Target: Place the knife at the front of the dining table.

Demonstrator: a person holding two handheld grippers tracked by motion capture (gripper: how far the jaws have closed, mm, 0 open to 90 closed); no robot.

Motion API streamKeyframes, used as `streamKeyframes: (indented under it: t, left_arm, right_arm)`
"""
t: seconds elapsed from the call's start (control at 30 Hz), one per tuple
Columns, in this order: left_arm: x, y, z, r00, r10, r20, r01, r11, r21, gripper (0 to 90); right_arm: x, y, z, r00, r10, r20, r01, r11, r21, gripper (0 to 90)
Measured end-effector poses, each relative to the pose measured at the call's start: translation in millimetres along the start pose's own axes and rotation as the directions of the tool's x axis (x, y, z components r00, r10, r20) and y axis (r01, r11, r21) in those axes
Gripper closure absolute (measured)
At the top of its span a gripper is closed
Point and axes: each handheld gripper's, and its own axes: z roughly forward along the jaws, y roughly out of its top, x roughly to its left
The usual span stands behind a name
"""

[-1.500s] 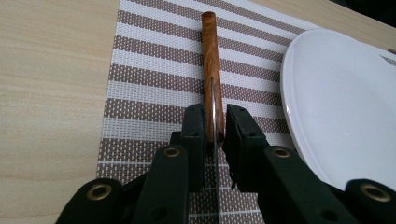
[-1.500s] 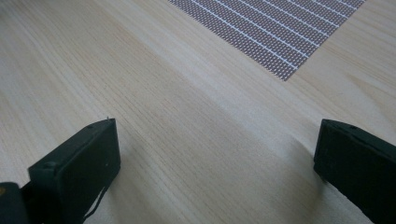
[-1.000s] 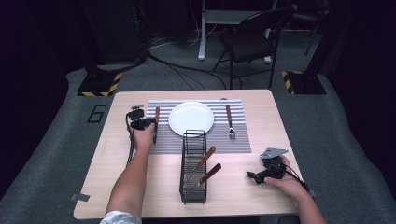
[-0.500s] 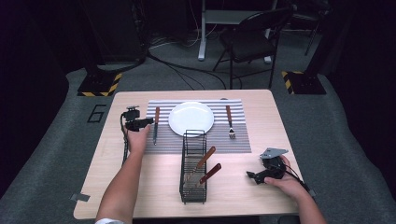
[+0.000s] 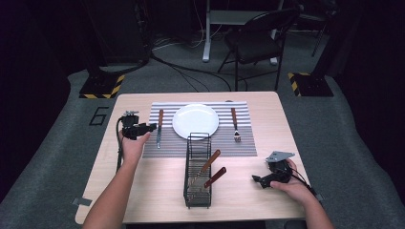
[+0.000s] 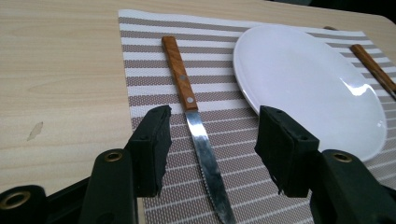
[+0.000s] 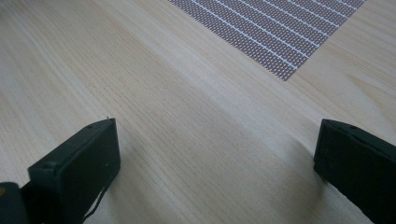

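A wooden-handled knife [image 5: 159,128] [image 6: 192,116] lies on the striped placemat [image 5: 243,141] left of the white plate [image 5: 195,120] [image 6: 303,79]. My left gripper [image 5: 149,127] [image 6: 212,149] hovers just left of the knife, open, its jaws on either side of the blade without touching it. A wooden-handled fork [image 5: 235,124] lies on the mat right of the plate. A black wire caddy [image 5: 197,170] in front of the mat holds two wooden-handled utensils [image 5: 210,169]. My right gripper [image 5: 258,180] [image 7: 215,163] rests low near the table's front right, open over bare wood.
The placemat corner [image 7: 285,42] shows ahead of the right gripper. A black chair [image 5: 255,40] and cables stand on the floor beyond the table's far edge. Bare tabletop lies left of the mat and around the caddy.
My left gripper has drawn back to the left, away from the knife, which stays on the mat. The right gripper has not moved.
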Motion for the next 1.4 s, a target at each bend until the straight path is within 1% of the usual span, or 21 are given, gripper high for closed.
streamKeyframes:
  t: [0.07,0.1,0.13,0.2,0.27,0.33,0.37,0.4,0.47,0.5,0.63,0.73,0.8,0.83,0.87,0.93,1.0,1.13,1.3,1.4]
  left_arm:
    - [-1.4,-2.1,-7.8,0.9999,0.016,0.005,-0.016,0.9998,-0.008,44.9]
    - [-1.8,-2.4,-11.5,0.9996,0.027,0.006,-0.027,0.9996,-0.001,44.8]
    - [-2.6,-3.0,-15.1,0.9995,0.028,0.013,-0.028,0.9996,0.005,44.4]
    - [-3.1,-5.3,-22.4,0.9988,0.044,0.021,-0.044,0.999,-0.006,43.6]
    - [-3.9,-7.8,-30.6,0.9972,0.074,0.013,-0.073,0.9973,-0.007,43.6]
    - [-5.0,-10.4,-35.7,0.9957,0.092,0.009,-0.092,0.9957,-0.011,43.3]
    - [-5.9,-11.5,-38.3,0.9948,0.101,0.006,-0.101,0.9949,-0.001,42.8]
    - [-7.1,-12.3,-40.6,0.9933,0.115,0.0,-0.115,0.9932,0.015,41.7]
    - [-9.4,-16.8,-45.2,0.9908,0.135,0.008,-0.135,0.9908,0.001,40.1]
    - [-10.8,-19.2,-47.2,0.9899,0.141,0.009,-0.141,0.99,0.001,39.8]
    - [-14.8,-29.5,-55.2,0.983,0.183,0.016,-0.183,0.983,0.01,39.6]
    - [-15.8,-37.8,-61.8,0.9805,0.194,0.029,-0.195,0.9809,0.004,39.6]
    - [-15.9,-40.9,-65.5,0.9765,0.214,0.028,-0.214,0.9766,0.018,39.6]
    - [-15.8,-42.1,-68.2,0.9724,0.232,0.024,-0.233,0.9723,0.023,39.6]
    - [-16.0,-43.8,-70.7,0.9708,0.239,0.02,-0.24,0.9707,0.02,39.6]
    - [-15.3,-47.0,-76.5,0.9689,0.246,0.03,-0.246,0.9689,0.024,39.0]
    - [-14.1,-51.7,-80.6,0.9695,0.242,0.04,-0.243,0.9698,0.024,38.9]
    - [-7.3,-62.8,-84.6,0.9666,0.253,0.039,-0.254,0.9666,0.03,38.9]
    - [7.7,-79.6,-82.1,0.9758,0.213,0.05,-0.215,0.976,0.034,37.0]
    - [17.7,-88.9,-78.5,0.9796,0.198,0.036,-0.199,0.9793,0.038,36.3]
  right_arm:
    - [0.0,0.0,0.0,1.0,-0.001,0.0,0.001,1.0,0.0,0.0]
    - [0.0,0.0,0.0,1.0,-0.001,0.001,0.001,1.0,0.0,0.0]
    - [0.1,0.0,0.0,1.0,-0.001,0.001,0.001,1.0,0.0,0.0]
    - [0.1,0.0,0.0,1.0,-0.001,0.001,0.001,1.0,0.0,0.0]
    - [0.1,0.0,0.0,1.0,0.0,0.001,0.0,1.0,0.0,0.0]
    - [0.1,0.0,0.0,1.0,-0.001,0.001,0.001,1.0,0.0,0.0]
    - [0.1,0.0,0.0,1.0,-0.001,0.001,0.001,1.0,0.001,0.0]
    - [0.2,0.0,0.0,1.0,-0.001,0.001,0.001,1.0,0.001,0.0]
    - [0.2,0.0,0.0,1.0,0.0,0.001,0.0,1.0,0.001,0.0]
    - [0.2,0.0,0.0,1.0,-0.001,0.001,0.001,1.0,0.001,0.0]
    - [0.2,0.0,0.0,1.0,-0.001,0.001,0.001,1.0,0.001,0.0]
    - [0.2,0.0,0.0,1.0,-0.001,0.001,0.001,1.0,0.001,0.0]
    - [0.2,0.0,0.0,1.0,0.0,0.001,0.0,1.0,0.001,0.0]
    - [0.2,0.0,0.0,1.0,0.0,0.001,0.0,1.0,0.001,0.0]
    - [0.2,0.0,0.0,1.0,-0.001,0.001,0.001,1.0,0.001,0.0]
    - [0.2,0.0,0.0,1.0,0.0,0.001,0.0,1.0,0.0,0.0]
    - [0.3,0.0,0.0,1.0,0.0,0.001,0.0,1.0,0.001,0.0]
    - [0.2,0.0,0.0,1.0,0.0,0.001,0.0,1.0,0.001,0.0]
    - [0.2,0.0,0.0,1.0,0.0,0.001,0.0,1.0,0.001,0.0]
    - [0.2,0.0,0.0,1.0,0.0,0.002,0.0,1.0,0.001,0.0]
